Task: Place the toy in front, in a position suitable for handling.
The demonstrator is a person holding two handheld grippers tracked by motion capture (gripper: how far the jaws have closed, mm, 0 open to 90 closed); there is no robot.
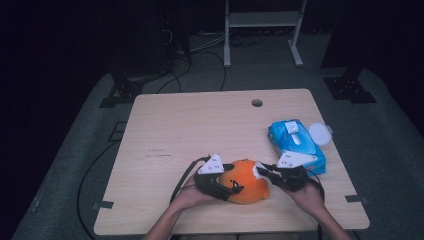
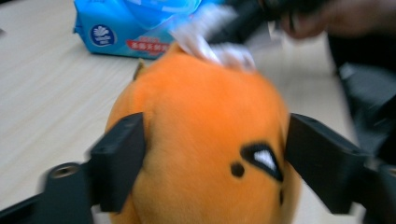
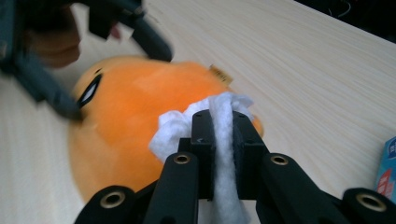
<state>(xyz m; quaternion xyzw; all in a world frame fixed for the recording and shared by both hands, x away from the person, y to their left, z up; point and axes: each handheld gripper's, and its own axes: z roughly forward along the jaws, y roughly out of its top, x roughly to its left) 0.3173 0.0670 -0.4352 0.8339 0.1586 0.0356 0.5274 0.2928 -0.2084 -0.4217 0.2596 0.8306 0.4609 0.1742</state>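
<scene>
Pinching one white wipe (image 3: 223, 140) against one round orange plush toy (image 1: 246, 181) with black eyes, the right gripper (image 1: 266, 173) is clamped, the left gripper (image 2: 212, 161) straddles it loosely, near one blue packet (image 1: 295, 142).

High view from above the near edge of the pale wooden desk (image 1: 200, 125), facing forward and down, both gripper views low and close, facing each other across the round orange plush toy (image 1: 246, 188), shared by all three.
</scene>
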